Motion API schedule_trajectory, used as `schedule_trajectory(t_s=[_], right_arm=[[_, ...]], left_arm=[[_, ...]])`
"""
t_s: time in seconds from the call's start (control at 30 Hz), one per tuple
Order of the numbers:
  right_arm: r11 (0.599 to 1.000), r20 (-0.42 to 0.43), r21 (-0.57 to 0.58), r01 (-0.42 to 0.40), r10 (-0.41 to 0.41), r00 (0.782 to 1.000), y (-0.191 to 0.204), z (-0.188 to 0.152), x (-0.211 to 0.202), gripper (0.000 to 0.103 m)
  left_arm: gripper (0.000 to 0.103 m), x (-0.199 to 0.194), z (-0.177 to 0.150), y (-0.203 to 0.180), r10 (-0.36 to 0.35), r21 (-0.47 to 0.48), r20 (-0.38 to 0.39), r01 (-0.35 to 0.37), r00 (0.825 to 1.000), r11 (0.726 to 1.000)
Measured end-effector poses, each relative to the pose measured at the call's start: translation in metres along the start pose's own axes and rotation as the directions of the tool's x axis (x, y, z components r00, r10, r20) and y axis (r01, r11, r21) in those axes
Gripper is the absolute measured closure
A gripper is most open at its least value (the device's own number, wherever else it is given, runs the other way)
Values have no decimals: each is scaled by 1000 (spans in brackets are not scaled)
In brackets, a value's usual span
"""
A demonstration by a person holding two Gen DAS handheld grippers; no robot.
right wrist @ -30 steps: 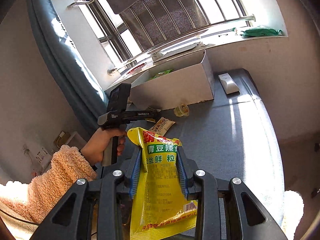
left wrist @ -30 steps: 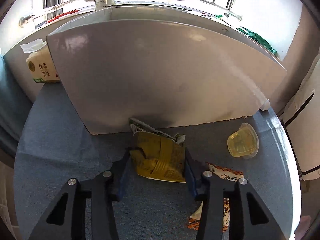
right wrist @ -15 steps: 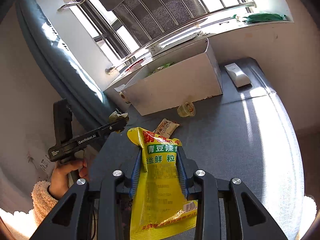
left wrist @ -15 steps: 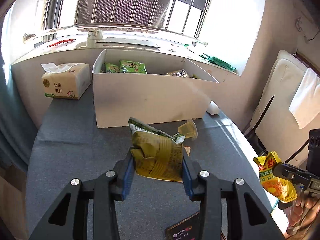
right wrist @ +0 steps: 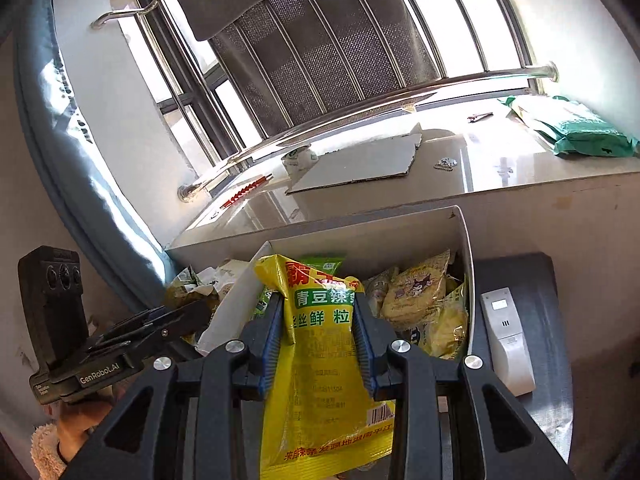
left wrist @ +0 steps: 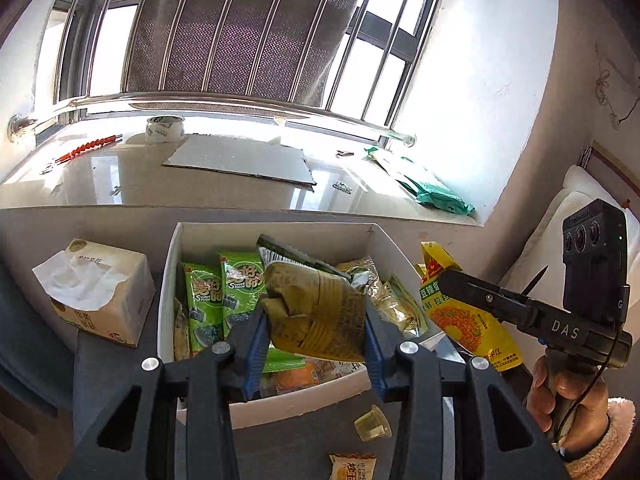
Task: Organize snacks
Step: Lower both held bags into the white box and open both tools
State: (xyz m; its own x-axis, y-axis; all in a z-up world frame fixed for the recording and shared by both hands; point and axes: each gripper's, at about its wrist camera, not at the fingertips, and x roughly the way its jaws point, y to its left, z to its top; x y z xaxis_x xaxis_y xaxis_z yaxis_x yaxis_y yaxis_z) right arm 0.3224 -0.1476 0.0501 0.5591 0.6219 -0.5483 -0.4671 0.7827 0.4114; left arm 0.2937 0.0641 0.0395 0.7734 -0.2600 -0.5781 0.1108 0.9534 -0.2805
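Left tongs [left wrist: 316,316] clamped on crumpled olive packet [left wrist: 316,312], poised directly over white box [left wrist: 276,408]. Right tongs [right wrist: 318,320] gripping upright yellow snack bag [right wrist: 320,380], just beside box's right wall.

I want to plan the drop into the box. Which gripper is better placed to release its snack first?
Left, probably. The left gripper holds the olive packet above the white box. The right gripper holds its yellow bag nearer the box's edge.
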Motion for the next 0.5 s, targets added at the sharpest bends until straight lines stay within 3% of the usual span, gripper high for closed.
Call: schedule_trajectory(t_s=[0.13, 0.27, 0.3, 0.33, 0.37, 0.4, 0.43, 0.47, 0.5], right_arm=[[997, -66, -5, 80, -80, 995, -12, 15, 42, 67], [996, -76, 39, 76, -73, 994, -23, 26, 57, 63], [996, -73, 45, 79, -76, 994, -25, 27, 58, 58], [996, -74, 50, 80, -76, 994, -26, 28, 59, 52], [995, -75, 59, 79, -74, 994, -27, 28, 61, 42], [996, -78, 66, 67, -62, 995, -27, 29, 61, 19], [996, -76, 69, 62, -57, 996, -26, 30, 62, 7], [996, -57, 69, 64, -60, 997, -25, 30, 59, 0], [995, -53, 65, 77, -74, 996, -23, 30, 57, 0]], left_arm=[[57, 41, 13, 17, 43, -41, -62, -46, 997, 998], [53, 62, 14, 24, 88, -23, -114, -91, 990, 996], [49, 63, 14, 25, 97, -23, -117, -100, 988, 995], [31, 62, 13, 27, 116, -19, -114, -119, 987, 993], [3, 62, 13, 27, 131, -9, -113, -133, 985, 991], [1, 59, 13, 28, 148, -4, -103, -149, 984, 989], [0, 55, 13, 29, 149, -11, -98, -150, 984, 989], [0, 52, 12, 30, 142, -14, -94, -144, 985, 990], [0, 47, 12, 30, 140, -15, -89, -142, 986, 990]])
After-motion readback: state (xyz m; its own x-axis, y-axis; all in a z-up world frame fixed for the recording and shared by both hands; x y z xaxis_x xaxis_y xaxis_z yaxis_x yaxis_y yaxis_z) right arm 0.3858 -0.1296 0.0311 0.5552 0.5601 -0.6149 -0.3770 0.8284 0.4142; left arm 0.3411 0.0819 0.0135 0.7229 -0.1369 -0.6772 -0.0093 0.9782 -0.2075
